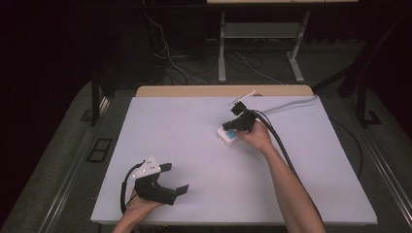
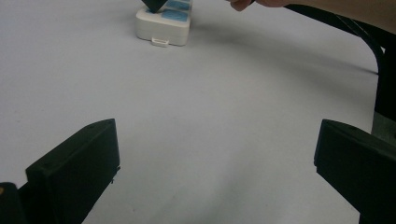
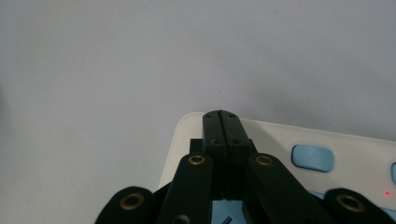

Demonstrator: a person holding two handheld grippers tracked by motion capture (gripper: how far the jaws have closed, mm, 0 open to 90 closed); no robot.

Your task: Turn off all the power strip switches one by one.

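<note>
Pressing its closed jaws down on the power strip (image 1: 228, 135), the right gripper (image 1: 236, 123) holds nothing between them. The strip lies right of the tabletop's (image 1: 194, 145) centre, and the left gripper (image 1: 176, 178) rests wide open near the front left corner.

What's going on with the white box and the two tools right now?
Right tool shut, tip down on the white box with blue buttons. Left tool open, holding nothing, near table's front edge. Nothing in the way.
</note>
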